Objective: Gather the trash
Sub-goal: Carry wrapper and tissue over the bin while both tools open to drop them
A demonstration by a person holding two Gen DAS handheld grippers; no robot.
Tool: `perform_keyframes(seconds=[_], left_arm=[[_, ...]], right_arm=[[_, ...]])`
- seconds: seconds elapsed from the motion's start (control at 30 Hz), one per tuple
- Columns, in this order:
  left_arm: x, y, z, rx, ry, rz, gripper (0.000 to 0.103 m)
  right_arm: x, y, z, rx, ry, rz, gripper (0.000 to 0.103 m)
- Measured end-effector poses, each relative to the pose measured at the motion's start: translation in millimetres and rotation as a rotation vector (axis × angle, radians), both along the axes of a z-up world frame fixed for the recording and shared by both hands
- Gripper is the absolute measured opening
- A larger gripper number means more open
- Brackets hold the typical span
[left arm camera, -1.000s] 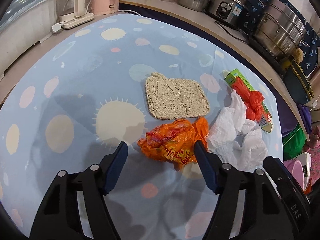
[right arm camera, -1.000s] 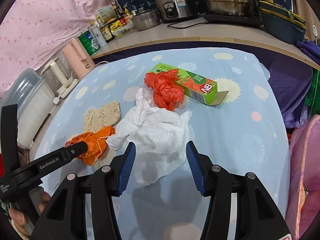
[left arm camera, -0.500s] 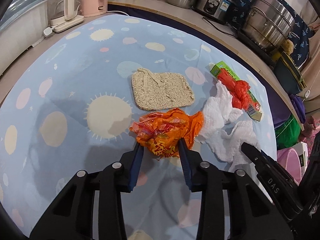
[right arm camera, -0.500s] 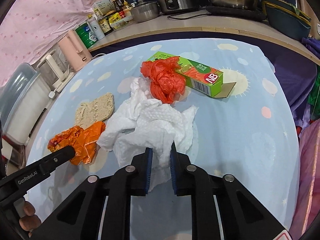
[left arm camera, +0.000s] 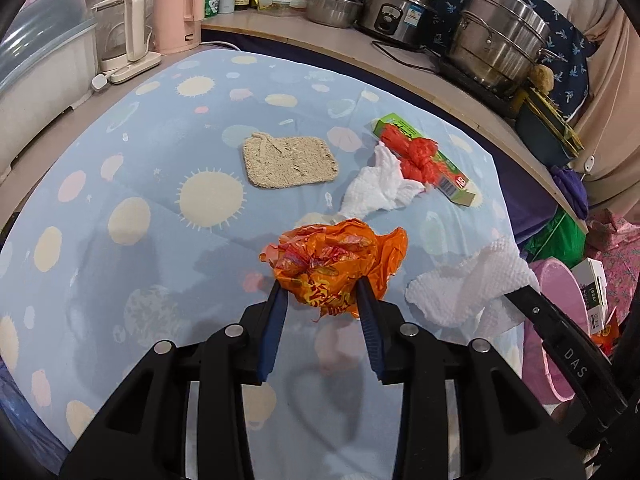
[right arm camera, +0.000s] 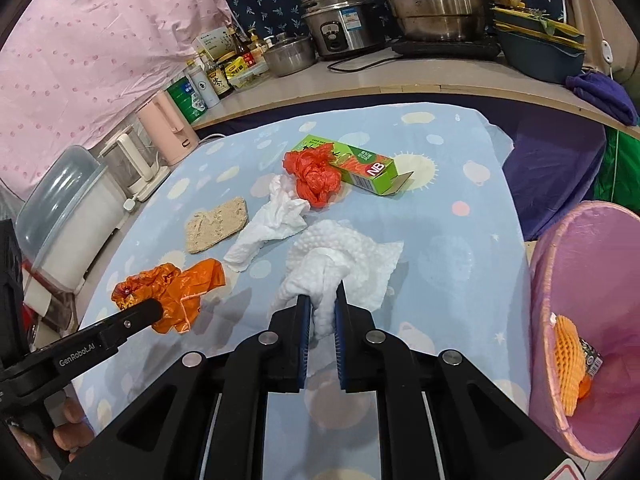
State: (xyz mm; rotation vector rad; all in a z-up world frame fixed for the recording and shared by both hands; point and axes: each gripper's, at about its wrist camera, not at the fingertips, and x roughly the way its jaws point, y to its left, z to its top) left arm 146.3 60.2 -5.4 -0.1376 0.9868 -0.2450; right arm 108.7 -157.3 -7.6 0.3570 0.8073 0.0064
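My left gripper (left arm camera: 320,286) is shut on a crumpled orange plastic bag (left arm camera: 336,260) and holds it above the blue patterned tablecloth (left arm camera: 160,184); the bag also shows in the right wrist view (right arm camera: 172,288). My right gripper (right arm camera: 322,300) is shut on a white paper towel (right arm camera: 344,256), lifted off the cloth; it also shows in the left wrist view (left arm camera: 464,284). A second white tissue (right arm camera: 272,224), a red plastic bag (right arm camera: 314,172) and a green carton (right arm camera: 360,166) lie on the table. A pink trash bin (right arm camera: 576,264) stands at the right.
A beige scrubbing pad (left arm camera: 290,160) lies mid-table. Kettle (left arm camera: 128,36), pink jug (left arm camera: 178,10), bottles, rice cooker (left arm camera: 400,8) and steel pot (left arm camera: 500,52) line the counter behind. The bin holds some orange trash (right arm camera: 568,364).
Both grippers closed, the left on the orange bag and the right on the paper towel, then lifted and drew back. The towel came apart from the second tissue.
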Motion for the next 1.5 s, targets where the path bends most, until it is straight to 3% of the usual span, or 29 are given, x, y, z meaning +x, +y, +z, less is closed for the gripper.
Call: perform_keyframes(seconds=[0.6, 1.07, 1.5], left_arm=[[-68, -94, 21, 0.032, -0.04, -0.228, 0.034], [-91, -188, 30, 0.041, -0.073, -0.414, 0.034], [-99, -257, 20, 0.054, -0.074, -0.524, 0.034]], right_arm=[[-90, -78, 31, 0.009, -0.084, -0.164, 0.011], [-136, -161, 17, 0.021, -0.075, -0.367, 0.011], [-162, -209, 5, 0.026, -0.066, -0.478, 0.011]])
